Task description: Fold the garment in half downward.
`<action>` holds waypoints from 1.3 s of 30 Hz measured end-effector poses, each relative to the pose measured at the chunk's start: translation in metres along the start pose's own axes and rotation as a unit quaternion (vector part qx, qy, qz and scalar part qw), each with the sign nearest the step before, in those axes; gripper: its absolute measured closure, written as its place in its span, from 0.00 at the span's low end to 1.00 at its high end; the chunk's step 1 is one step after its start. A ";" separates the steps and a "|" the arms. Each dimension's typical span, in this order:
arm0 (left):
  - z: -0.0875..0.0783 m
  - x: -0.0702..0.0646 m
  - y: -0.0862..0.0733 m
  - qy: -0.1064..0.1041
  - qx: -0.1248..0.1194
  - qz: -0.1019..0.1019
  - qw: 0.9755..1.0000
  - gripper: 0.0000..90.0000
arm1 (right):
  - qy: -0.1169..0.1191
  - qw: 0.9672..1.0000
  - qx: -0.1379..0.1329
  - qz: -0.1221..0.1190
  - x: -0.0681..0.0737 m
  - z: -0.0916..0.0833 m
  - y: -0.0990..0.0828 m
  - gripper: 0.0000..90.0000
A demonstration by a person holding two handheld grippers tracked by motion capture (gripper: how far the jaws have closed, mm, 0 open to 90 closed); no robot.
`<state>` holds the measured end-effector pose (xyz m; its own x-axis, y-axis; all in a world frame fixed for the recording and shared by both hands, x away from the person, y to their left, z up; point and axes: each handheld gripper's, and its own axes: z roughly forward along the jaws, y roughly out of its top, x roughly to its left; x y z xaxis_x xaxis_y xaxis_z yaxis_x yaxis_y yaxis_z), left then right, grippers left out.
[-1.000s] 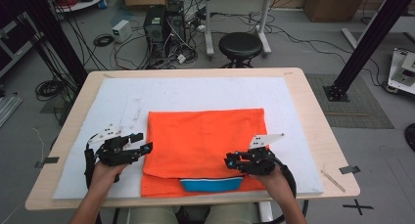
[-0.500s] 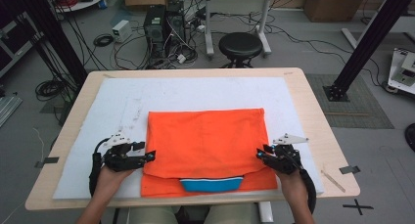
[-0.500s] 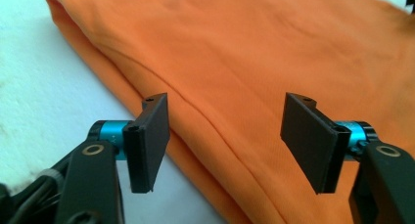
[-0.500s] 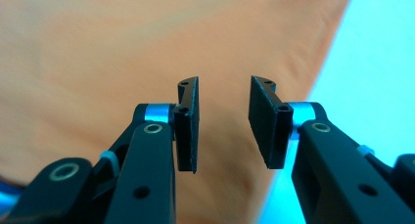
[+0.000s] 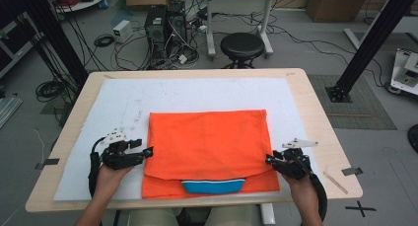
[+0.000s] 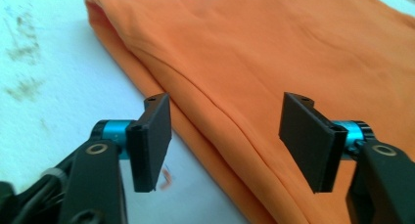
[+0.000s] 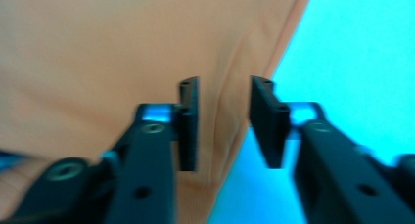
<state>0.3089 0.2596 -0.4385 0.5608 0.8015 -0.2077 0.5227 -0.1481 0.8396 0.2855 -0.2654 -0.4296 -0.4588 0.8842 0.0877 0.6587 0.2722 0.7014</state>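
A folded orange garment lies flat on the white mat, with a blue collar peeking out at its near edge. My left gripper sits at the garment's left edge. Its jaws stand wide open over the cloth's folded edge without touching it. My right gripper is at the garment's right edge. Its jaws have just been opening and stand a little apart. The blurred orange edge lies under and between them, and the pads are not pressing on it.
The mat covers most of the wooden table. A thin wooden stick and a tape mark lie near the right front corner. Beyond the table stand a black stool, a computer tower and cables.
My right gripper has moved to the right, from the near middle of the garment to its right edge, and its jaws have opened. The left gripper has stayed in place.
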 end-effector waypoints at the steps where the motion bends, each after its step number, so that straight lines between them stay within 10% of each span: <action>1: 0.001 0.001 0.002 0.004 -0.003 -0.004 1.000 0.38 | 0.000 1.000 0.000 0.000 0.000 0.000 0.000 0.67; 7: 0.017 0.021 0.022 0.018 -0.003 -0.042 0.999 0.30 | -0.013 0.997 -0.069 0.022 -0.018 0.000 0.021 0.37; 15: 0.050 0.039 0.044 0.048 0.039 -0.059 0.996 0.31 | -0.019 0.997 -0.036 0.060 -0.040 0.036 0.058 0.30; 23: 0.068 0.042 0.039 0.076 0.059 -0.051 0.994 0.51 | -0.040 0.997 0.019 0.064 -0.044 0.072 0.072 0.41; 26: 0.070 0.035 0.037 0.083 0.061 -0.005 0.995 0.66 | -0.049 0.997 0.032 0.050 -0.045 0.081 0.071 0.51; 32: 0.077 0.035 0.042 0.072 0.052 -0.025 0.996 0.91 | -0.027 0.999 0.026 0.015 -0.038 0.081 0.071 0.90; 39: 0.088 0.041 0.057 0.067 0.026 -0.058 0.996 0.92 | -0.046 0.998 -0.007 0.033 -0.050 0.076 0.076 0.96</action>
<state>0.4181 0.2328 -0.4432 0.4056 0.8848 -0.2295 0.6133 -0.0772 0.7861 0.4038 -0.2603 -0.4341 -0.3580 0.9312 0.0683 0.6769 0.2084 0.7060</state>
